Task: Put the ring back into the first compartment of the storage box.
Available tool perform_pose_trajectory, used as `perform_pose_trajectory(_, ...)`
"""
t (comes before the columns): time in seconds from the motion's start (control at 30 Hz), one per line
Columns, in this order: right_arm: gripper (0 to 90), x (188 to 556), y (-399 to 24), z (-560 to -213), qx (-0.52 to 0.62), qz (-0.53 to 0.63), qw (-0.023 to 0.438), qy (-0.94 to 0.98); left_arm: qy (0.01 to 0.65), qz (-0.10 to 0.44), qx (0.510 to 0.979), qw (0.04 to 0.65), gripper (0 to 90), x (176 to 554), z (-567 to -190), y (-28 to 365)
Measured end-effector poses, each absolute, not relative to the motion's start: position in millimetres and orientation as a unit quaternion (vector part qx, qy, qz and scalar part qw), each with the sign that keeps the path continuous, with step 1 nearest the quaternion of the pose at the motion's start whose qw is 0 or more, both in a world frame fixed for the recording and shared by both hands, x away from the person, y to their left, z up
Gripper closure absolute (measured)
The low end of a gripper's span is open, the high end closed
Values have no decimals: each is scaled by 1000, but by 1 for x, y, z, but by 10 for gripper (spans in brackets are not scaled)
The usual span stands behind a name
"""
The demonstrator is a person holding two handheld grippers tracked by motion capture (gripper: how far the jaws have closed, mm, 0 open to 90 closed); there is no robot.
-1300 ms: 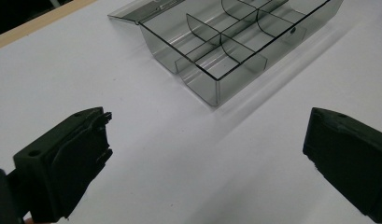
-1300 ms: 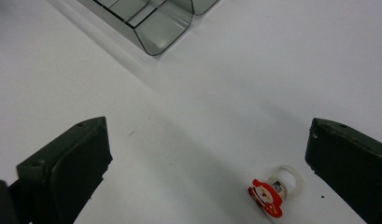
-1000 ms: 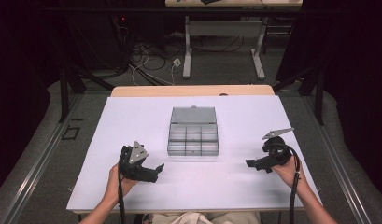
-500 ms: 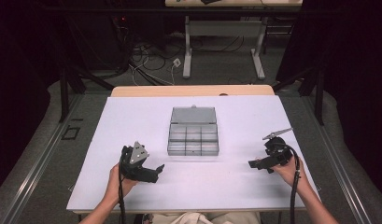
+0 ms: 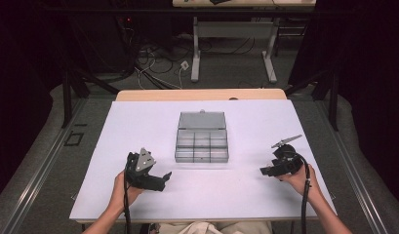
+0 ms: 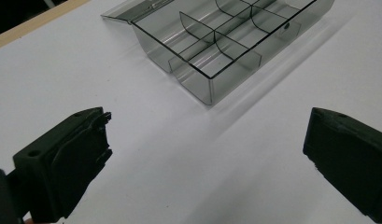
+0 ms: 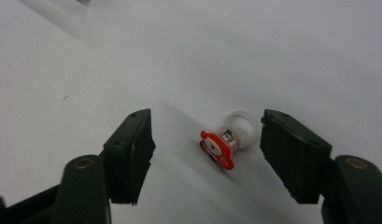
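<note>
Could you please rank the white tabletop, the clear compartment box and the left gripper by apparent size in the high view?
1. White tabletop.
2. Clear smoky plastic compartment box, lid open.
3. Black left gripper, somewhat smaller; being nearer the camera, it may look larger than it is.

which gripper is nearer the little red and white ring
The right. The right gripper has the ring lying on the table between its open jaws, which have just been closing. The left gripper is across the table, on the far side of the compartment box.
</note>
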State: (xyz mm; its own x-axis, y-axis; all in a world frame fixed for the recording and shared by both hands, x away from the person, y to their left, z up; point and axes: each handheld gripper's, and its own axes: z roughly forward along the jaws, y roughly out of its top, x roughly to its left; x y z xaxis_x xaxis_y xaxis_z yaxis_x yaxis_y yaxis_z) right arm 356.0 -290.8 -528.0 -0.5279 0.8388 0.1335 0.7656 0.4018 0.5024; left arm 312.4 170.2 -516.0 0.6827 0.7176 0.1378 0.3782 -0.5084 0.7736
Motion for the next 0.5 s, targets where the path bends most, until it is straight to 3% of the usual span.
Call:
perform_pose_trajectory(0.23, 482, 356, -288, -530, 488, 249, 80, 832, 326, 224, 837, 376, 0, 313, -516, 171)
perform_pose_trajectory(0.5, 557, 356, -288, -532, 490, 233, 88, 836, 325, 224, 838, 377, 0, 313, -516, 171)
